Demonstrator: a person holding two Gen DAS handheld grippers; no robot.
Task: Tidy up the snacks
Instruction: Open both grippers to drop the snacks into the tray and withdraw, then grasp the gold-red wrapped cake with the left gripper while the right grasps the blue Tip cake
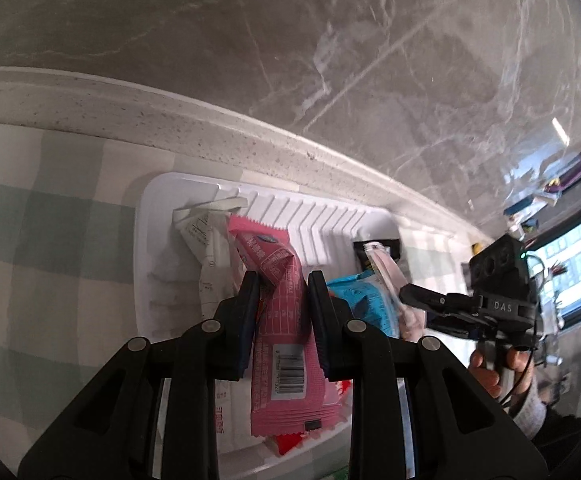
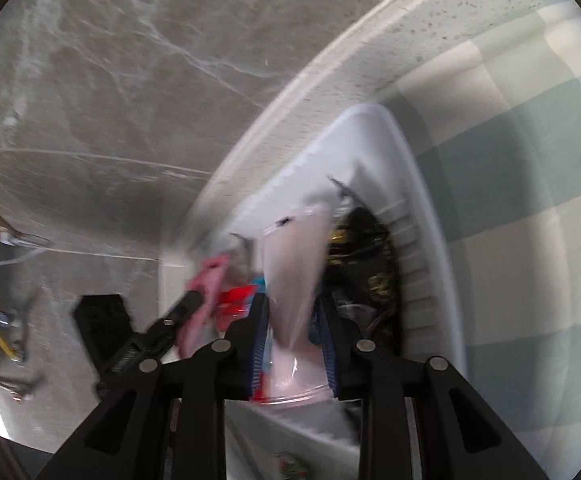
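Note:
In the left wrist view my left gripper [image 1: 282,284] is shut on a pink snack wrapper [image 1: 280,320] with a barcode, held over a white ribbed plastic tray [image 1: 322,216]. In the tray lie a white packet [image 1: 202,256], a blue packet [image 1: 360,300] and a dark packet [image 1: 366,252]. At the right, my right gripper [image 1: 404,294] holds a pale pink packet [image 1: 386,272] over the tray. In the blurred right wrist view my right gripper [image 2: 292,300] is shut on that pale pink packet [image 2: 294,272], above the tray [image 2: 422,216] beside a black-and-gold packet [image 2: 366,264]. The left gripper [image 2: 192,300] with the pink wrapper [image 2: 204,292] shows at left.
The tray sits on a green-and-white checked cloth [image 1: 50,220] next to a speckled white ledge [image 1: 210,128]. Beyond the ledge is grey marble-look floor [image 1: 330,40]. A person's hand [image 1: 490,368] grips the right tool. A monitor [image 1: 574,264] and clutter stand far right.

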